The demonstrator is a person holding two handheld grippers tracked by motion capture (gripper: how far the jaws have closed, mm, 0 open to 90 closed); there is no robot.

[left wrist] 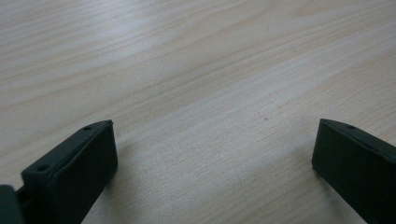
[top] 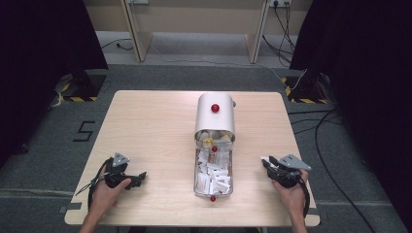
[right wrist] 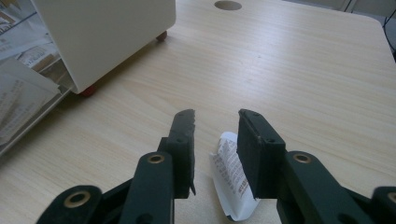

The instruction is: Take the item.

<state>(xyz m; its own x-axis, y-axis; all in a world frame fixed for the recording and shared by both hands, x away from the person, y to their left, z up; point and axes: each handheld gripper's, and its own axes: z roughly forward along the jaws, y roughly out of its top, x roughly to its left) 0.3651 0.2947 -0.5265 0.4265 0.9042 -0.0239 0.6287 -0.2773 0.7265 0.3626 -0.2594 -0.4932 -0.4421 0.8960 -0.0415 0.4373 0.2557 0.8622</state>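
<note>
While the right gripper (right wrist: 215, 122), part-open, straddles a loose printed sachet (right wrist: 229, 179), regripping seems next; left gripper (left wrist: 212, 154) idles wide.

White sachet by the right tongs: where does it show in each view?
High view: the sachet sits at the tip of the right tongs, at the table's lower right.
Right gripper view: bottom centre, between the jaws.
Left gripper view: bare wood between the open left tongs.
Shared landmark: the white box, upper left in the right gripper view.
</note>
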